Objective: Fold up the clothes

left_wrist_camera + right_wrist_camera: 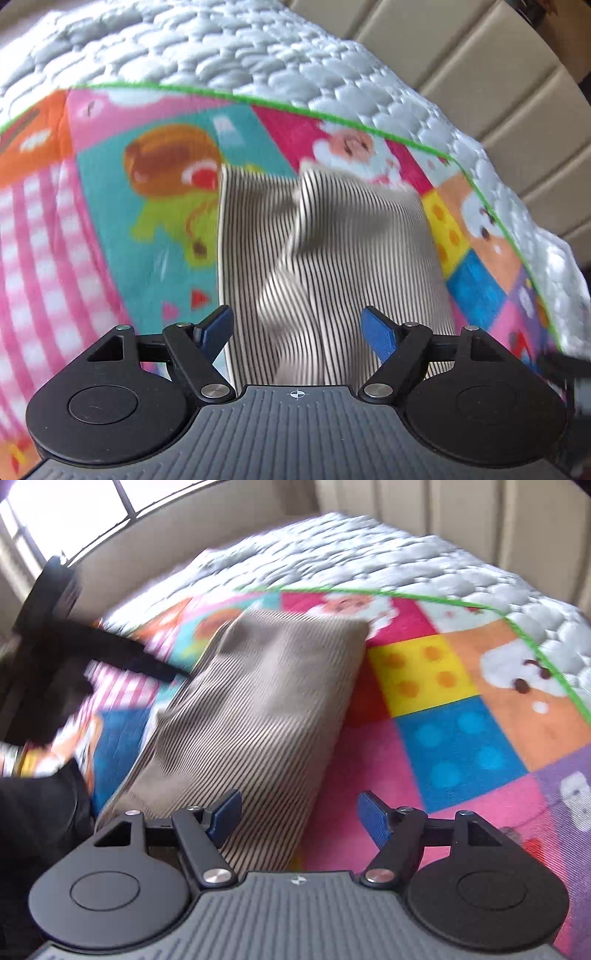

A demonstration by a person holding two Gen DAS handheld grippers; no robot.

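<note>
A striped black-and-white garment (332,258) lies folded into a long rectangle on a colourful cartoon blanket (122,206), with a raised crease across its middle. My left gripper (298,330) hovers open over the garment's near end, its blue fingers spread and nothing between them. In the right wrist view the same garment (251,709) stretches away to the upper right. My right gripper (298,816) stands open at the garment's near right edge, holding nothing. The left gripper (92,646) shows there as a dark blurred shape at the left.
The blanket (443,686) has a green border and rests on a white quilted mattress (258,48). A beige padded headboard (498,74) rises behind. A window (74,502) is at the upper left of the right wrist view. A person's dark sleeve (33,812) is at lower left.
</note>
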